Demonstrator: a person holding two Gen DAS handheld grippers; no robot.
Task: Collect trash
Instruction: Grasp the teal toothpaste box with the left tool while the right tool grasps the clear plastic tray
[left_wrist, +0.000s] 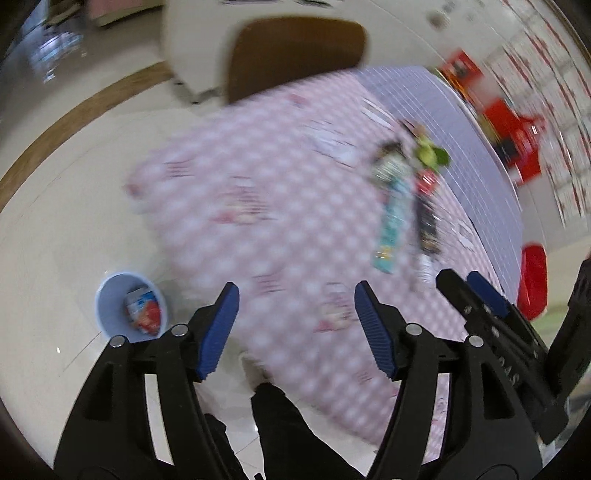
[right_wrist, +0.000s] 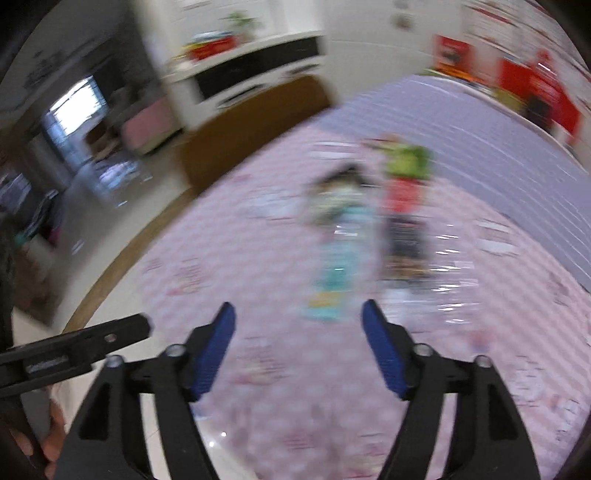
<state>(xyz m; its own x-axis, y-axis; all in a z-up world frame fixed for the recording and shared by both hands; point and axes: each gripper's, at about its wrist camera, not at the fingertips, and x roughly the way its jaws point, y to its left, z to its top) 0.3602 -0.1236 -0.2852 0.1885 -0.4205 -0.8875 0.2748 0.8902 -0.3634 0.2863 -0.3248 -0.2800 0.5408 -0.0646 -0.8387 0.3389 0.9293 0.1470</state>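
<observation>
Both claws released, nothing between pads: left claw (left_wrist: 296, 301), right claw (right_wrist: 298, 319). Wrappers sit mid-bench on pink checked cloth (right_wrist: 258, 258); teal wrapper (right_wrist: 338, 266) lies just ahead of right claw, long axis running near-to-far. Right is nearer. Bin (left_wrist: 110, 295) on floor, left, holds one wrapper.

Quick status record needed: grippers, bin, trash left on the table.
left gripper: open, empty
right gripper: open, empty
bin: light blue, on floor beside table, holds a red and white packet
table: pink checked cloth
trash left: teal wrapper, dark wrapper, green item, blurred
</observation>
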